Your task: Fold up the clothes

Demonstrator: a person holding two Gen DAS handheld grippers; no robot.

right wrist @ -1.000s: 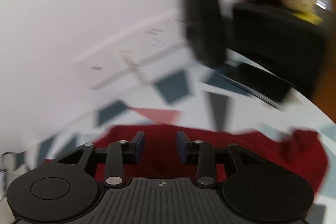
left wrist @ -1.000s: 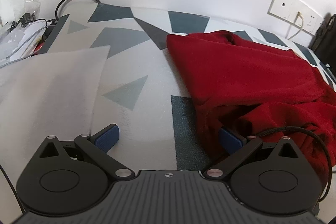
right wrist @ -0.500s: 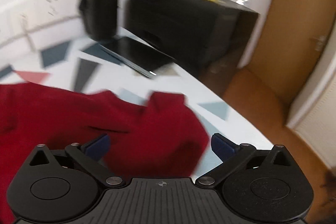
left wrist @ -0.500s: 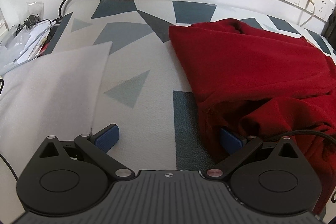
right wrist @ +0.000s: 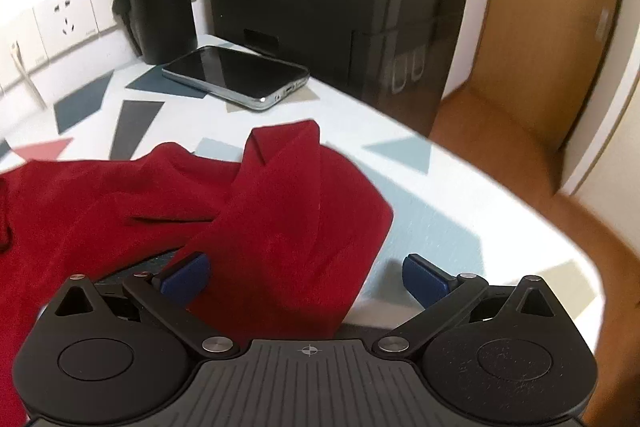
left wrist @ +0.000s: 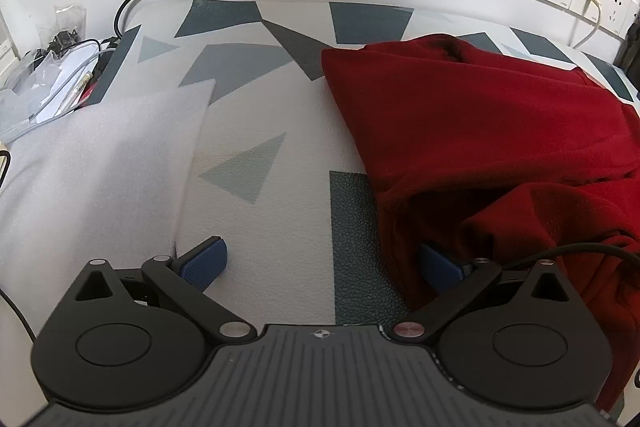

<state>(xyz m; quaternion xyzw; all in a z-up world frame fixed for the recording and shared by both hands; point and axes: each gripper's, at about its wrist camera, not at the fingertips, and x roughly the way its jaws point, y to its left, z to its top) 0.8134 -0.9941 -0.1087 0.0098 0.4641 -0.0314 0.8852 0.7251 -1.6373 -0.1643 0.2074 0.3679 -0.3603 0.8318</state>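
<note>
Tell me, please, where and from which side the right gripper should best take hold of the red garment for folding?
Probably the loose flap of the red garment between the open right gripper pads. Come from the table's near edge, low along the table: the flap's edge there is free, while the rest lies bunched further in.

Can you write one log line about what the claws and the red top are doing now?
left claw: open, beside red top | right claw: just opened wide, red top between, not gripped | phone: behind

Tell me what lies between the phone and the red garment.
Nothing: in the right wrist view only bare patterned tabletop separates the phone from the red garment.
</note>
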